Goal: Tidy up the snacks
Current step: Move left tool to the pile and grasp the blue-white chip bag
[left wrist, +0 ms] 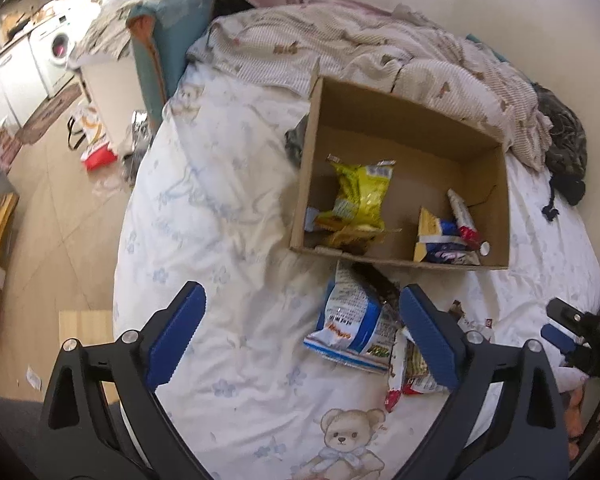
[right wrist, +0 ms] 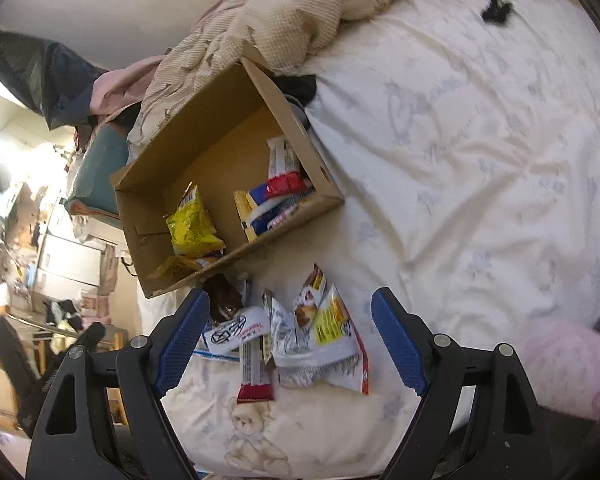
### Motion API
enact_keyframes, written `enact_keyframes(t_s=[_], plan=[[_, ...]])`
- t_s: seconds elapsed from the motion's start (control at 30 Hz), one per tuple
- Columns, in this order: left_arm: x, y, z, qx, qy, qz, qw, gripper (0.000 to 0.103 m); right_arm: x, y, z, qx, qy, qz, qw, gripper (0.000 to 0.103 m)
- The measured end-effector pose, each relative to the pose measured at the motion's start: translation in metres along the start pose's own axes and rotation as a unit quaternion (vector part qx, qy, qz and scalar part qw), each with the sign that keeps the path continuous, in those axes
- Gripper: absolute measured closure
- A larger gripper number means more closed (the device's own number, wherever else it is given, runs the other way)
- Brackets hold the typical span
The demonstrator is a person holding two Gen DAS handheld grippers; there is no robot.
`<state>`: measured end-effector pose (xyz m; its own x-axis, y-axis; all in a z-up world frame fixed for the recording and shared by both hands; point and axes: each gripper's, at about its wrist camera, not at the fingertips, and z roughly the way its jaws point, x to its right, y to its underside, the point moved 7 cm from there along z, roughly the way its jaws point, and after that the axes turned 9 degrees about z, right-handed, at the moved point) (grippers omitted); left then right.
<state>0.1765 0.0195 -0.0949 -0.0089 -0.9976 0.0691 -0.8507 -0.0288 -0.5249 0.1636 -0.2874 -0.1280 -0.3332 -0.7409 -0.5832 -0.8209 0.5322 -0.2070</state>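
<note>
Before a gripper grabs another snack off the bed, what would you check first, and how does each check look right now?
1. Right gripper open and empty: ok.
2. Left gripper open and empty: ok.
3. Snack pile on the bed, in front of the right gripper: ok.
4. Cardboard box open on top, with free floor: ok.
5. Blue-and-white bag clear of the box's near wall: cannot tell.

Both tools looked alike: the left gripper (left wrist: 300,324) and the right gripper (right wrist: 290,326) each had black angular arms with triangular cut-outs, round silver screws at the joints, and two fingers faced with ribbed blue pads (left wrist: 176,336).
</note>
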Motion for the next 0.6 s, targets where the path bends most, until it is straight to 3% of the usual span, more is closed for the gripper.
enact_keyframes(t_s=[0.1, 0.33, 0.47, 0.6], plan=[[0.006, 0.011, 0.015, -0.032, 0.016, -0.007, 0.9993, 0.007, 0.006, 0.001, 0.001, -0.004, 0.007, 0.008, 1.0, 0.017], [0.035, 0.035, 0.06, -0.104, 0.027, 0.03, 0.9937, 0.007, 0.011, 0.001, 0.005, -0.011, 0.012, 0.025, 1.0, 0.017], [0.044, 0.046, 0.093, -0.151, 0.017, 0.06, 0.9866, 0.007, 0.012, 0.002, 0.007, -0.015, 0.015, 0.023, 1.0, 0.017], [0.052, 0.048, 0.119, -0.182, 0.034, 0.06, 0.9809, 0.007, 0.013, 0.002, 0.011, -0.021, 0.019, 0.023, 0.999, 0.017]])
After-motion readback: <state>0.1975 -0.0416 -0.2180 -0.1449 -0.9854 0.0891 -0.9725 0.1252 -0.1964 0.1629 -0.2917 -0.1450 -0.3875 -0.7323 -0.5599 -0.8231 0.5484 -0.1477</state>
